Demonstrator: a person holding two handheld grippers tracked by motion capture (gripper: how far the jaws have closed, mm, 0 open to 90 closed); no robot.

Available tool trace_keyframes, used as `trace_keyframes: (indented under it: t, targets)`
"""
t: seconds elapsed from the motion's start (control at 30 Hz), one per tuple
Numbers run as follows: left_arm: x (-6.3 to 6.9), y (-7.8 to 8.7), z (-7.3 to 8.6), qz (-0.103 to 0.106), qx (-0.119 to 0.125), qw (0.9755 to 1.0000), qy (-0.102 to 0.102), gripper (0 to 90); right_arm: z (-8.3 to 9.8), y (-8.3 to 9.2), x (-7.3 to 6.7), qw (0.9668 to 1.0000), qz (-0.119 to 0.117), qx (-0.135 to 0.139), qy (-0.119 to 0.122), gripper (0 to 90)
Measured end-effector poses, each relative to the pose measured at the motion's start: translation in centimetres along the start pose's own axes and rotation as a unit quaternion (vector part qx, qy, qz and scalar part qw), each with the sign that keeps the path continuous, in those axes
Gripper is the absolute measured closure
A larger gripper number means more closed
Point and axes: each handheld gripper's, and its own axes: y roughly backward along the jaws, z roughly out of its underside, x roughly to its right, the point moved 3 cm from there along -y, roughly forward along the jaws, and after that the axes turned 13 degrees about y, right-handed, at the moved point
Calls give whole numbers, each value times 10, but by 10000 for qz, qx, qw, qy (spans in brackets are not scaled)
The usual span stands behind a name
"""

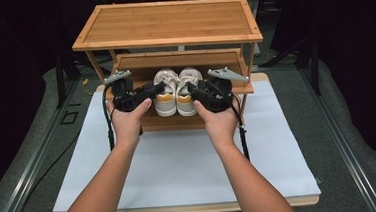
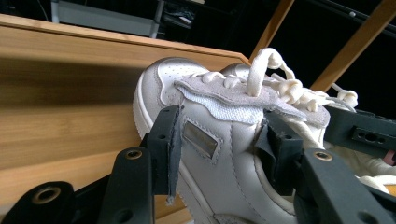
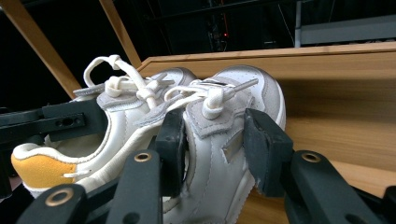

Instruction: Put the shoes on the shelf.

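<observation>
Table [image 1: 181, 176]: I see a wide table covered by a white sheet, with my two forearms coming in from the near edge.
Shoe rack [image 1: 167, 22]: a bamboo shoe rack stands at the far part of the table, its flat top shelf bare; a lower slatted shelf [image 1: 143, 66] sits beneath it.
Pair of sneakers: two white sneakers sit side by side on the lower shelf, touching each other, heels with mustard-yellow tabs turned toward me and toes pointing away.
Left sneaker [image 1: 165, 90]: on my left side of the pair; in the left claw view its white leather side and grey suede tongue show, with cream laces on top.
Right sneaker [image 1: 187, 90]: on my right side of the pair; in the right claw view it lies just beside the shelf's back board.
Left hand [image 1: 126, 118]: wrapped around the left claw's body, just in front of the shelf.
Right hand [image 1: 218, 118]: wrapped around the right claw's body, level with the other hand.
Left claw [image 2: 219, 140]: clenched across the left sneaker's upper, one jaw pressed to its outer side, the other at its tongue edge.
Right claw [image 3: 215, 140]: clenched across the right sneaker's upper, jaws touching either side below the laces.
Cables: a black cable [image 1: 110, 126] trails down from each claw past the wrists.
</observation>
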Motion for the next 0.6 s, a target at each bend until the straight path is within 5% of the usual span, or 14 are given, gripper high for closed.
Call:
trace_keyframes:
  t: [0.6]
  targets:
    - [-15, -24, -9, -68, -142, 9999, 67, 549, -2, -25, 13, 9998, 44, -165, -46, 607]
